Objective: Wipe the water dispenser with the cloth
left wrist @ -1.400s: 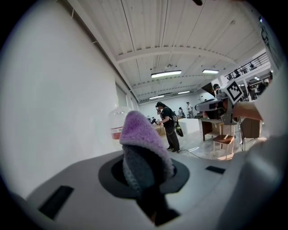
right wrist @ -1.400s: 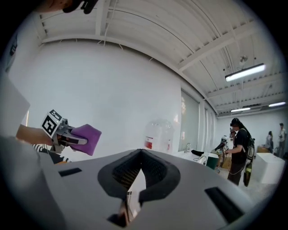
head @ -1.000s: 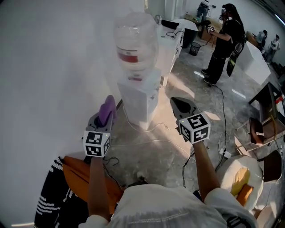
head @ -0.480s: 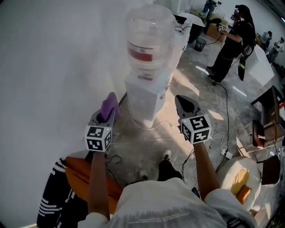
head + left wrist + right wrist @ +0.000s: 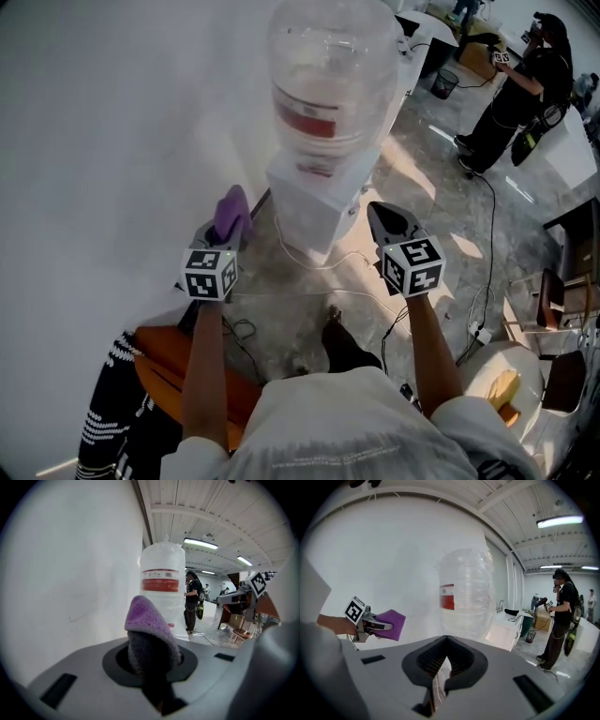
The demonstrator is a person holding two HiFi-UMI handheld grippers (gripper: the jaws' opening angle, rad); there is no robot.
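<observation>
The white water dispenser [image 5: 314, 208] stands against the wall, a clear bottle [image 5: 330, 84] with a red label on top. The bottle [image 5: 162, 585] also fills the middle of the left gripper view, and it [image 5: 466, 595] stands ahead in the right gripper view. My left gripper [image 5: 223, 232] is shut on a purple cloth [image 5: 231, 211] and hangs just left of the dispenser, apart from it. The cloth [image 5: 149, 634] sticks up between the jaws. My right gripper [image 5: 386, 222] is shut and holds nothing, just right of the dispenser. From the right, the left gripper [image 5: 372, 626] holds the cloth [image 5: 391, 624].
White cables [image 5: 309, 281] trail on the concrete floor below the dispenser. An orange seat [image 5: 178, 384] with a striped garment sits at my lower left. A person in black [image 5: 520, 89] stands at the far right, near a bin [image 5: 443, 82]. A round white stool [image 5: 502, 389] is at lower right.
The dispenser and bottle have grown larger and come nearer in the head view as I stepped toward them. Both grippers kept their pose and grip.
</observation>
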